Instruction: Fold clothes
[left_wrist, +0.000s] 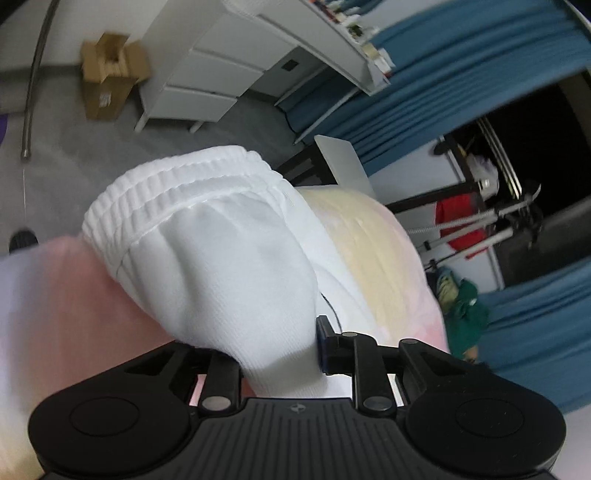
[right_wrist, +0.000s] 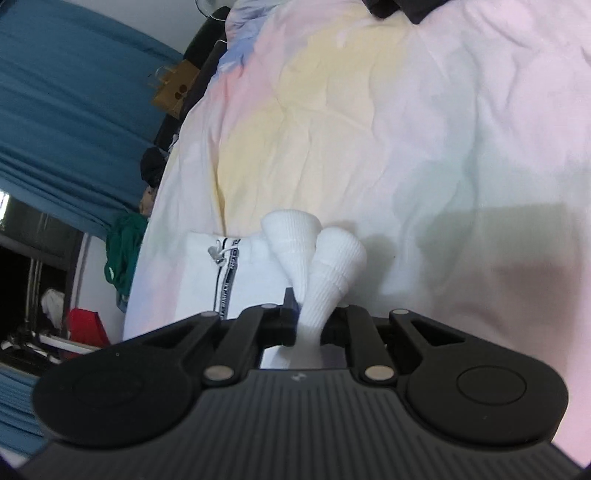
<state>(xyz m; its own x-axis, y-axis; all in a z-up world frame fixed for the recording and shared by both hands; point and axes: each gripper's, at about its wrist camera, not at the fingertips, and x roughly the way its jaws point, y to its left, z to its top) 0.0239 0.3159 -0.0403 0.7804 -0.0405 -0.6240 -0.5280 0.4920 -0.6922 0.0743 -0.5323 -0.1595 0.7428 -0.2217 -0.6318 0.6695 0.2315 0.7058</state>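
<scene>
A pair of white trousers (left_wrist: 207, 251) is lifted over the pastel bedspread (left_wrist: 369, 240). Its elastic waistband (left_wrist: 173, 184) bulges up in the left wrist view. My left gripper (left_wrist: 280, 354) is shut on a thick bunch of this white fabric just below the waistband. In the right wrist view my right gripper (right_wrist: 310, 325) is shut on the two ribbed cuffs (right_wrist: 317, 258), which fan out past the fingers. Beyond them the rest of the white trousers (right_wrist: 207, 280), with a black side stripe and a drawstring, lies on the bedspread (right_wrist: 406, 129).
Off the bed's far edge stand a white drawer unit (left_wrist: 207, 74), a cardboard box (left_wrist: 107, 74) and blue curtains (left_wrist: 461, 74). A green garment (right_wrist: 122, 251) hangs at the bed's left side. A brown paper bag (right_wrist: 173, 92) and dark items sit along that edge.
</scene>
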